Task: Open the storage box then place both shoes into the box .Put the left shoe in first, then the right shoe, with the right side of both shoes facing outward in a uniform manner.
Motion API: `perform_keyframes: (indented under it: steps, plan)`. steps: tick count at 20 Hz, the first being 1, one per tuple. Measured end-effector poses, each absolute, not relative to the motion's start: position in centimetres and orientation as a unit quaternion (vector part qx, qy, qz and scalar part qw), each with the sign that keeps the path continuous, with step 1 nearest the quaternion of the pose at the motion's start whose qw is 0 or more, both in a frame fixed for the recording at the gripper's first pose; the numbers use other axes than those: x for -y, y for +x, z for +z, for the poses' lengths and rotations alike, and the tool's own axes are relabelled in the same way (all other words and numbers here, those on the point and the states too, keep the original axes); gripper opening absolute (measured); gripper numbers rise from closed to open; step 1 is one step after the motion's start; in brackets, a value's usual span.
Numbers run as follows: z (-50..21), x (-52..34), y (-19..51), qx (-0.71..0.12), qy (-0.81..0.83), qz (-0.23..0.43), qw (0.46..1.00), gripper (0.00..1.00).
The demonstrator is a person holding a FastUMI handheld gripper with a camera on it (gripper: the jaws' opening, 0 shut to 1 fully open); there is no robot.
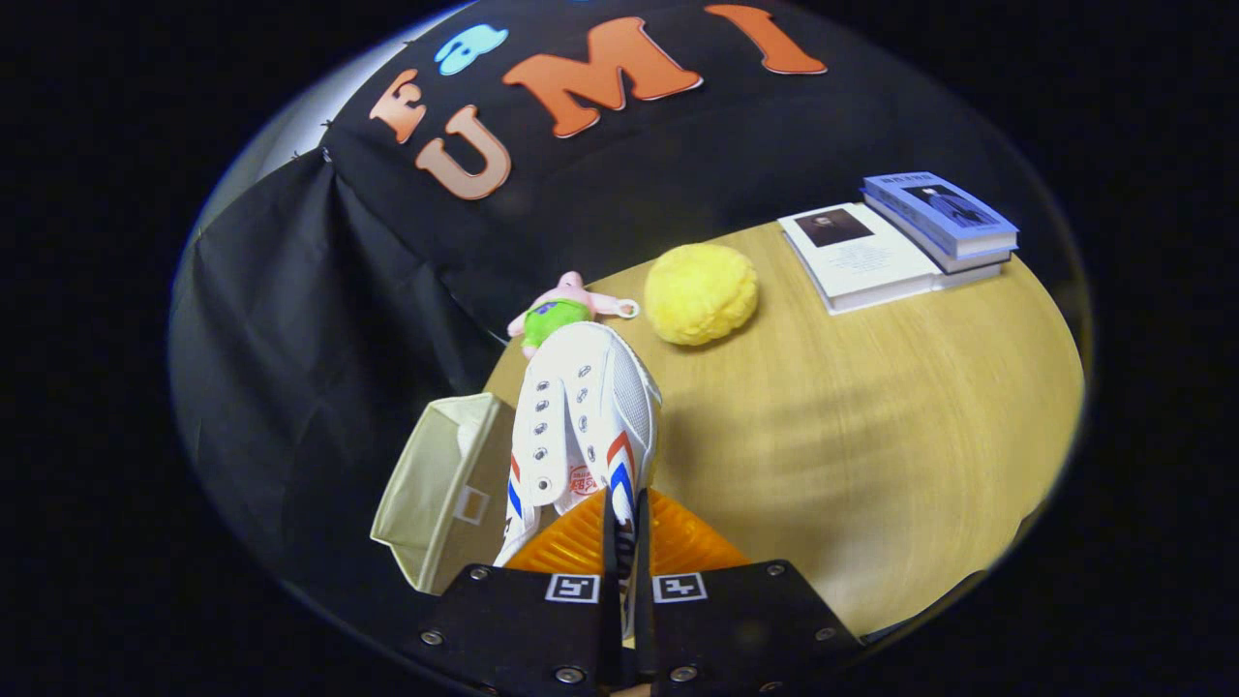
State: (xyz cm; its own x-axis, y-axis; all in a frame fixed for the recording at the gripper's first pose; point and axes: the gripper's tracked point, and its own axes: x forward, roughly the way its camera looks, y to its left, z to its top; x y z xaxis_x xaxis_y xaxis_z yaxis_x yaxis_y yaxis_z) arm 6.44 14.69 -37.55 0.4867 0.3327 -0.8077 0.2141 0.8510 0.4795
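- Nearest to me, the tool (626, 542) has its two fingers pressed close together on the rear edge of a white shoe (581, 426), pinching it; the ribbed pads sit on either side of that thin edge.
- The shoe points away from the fingers, toe far. It looks like canvas or mesh with metal eyelets, no laces that I can make out, and red and blue stripes on the sides near the heel. Which foot it belongs to I cannot tell.
- Just left of the shoe stands the storage box (440, 494), a beige fabric bin with soft, squared walls and a small label window on its side. Its top is open, so I judge the opening step done.
- The shoe appears to hang over or beside the box's right wall, not yet set inside. So one shoe is in transit, and its placing, plus the other shoe's, remains.
- The worktop (871, 407) is smooth pale wood grain.
- Beyond the toe lies a small pink and green plush toy (557, 312); right of it, a fuzzy yellow ball (701, 292).
- Farthest right, stacked books (900, 242) with glossy covers.
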Motion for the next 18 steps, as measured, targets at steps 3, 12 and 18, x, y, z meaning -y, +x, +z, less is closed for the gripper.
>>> perform_keyframes:
  steps: [3,12,18]
  plan:
    - [-35.4,-19.9,8.4,-0.503,0.259,0.077,0.821,0.06]
    - [-37.1,-32.8,10.0,-0.532,0.237,0.164,0.796,0.06]
    - [-34.8,-32.0,10.8,-0.493,0.224,0.175,0.822,0.53]
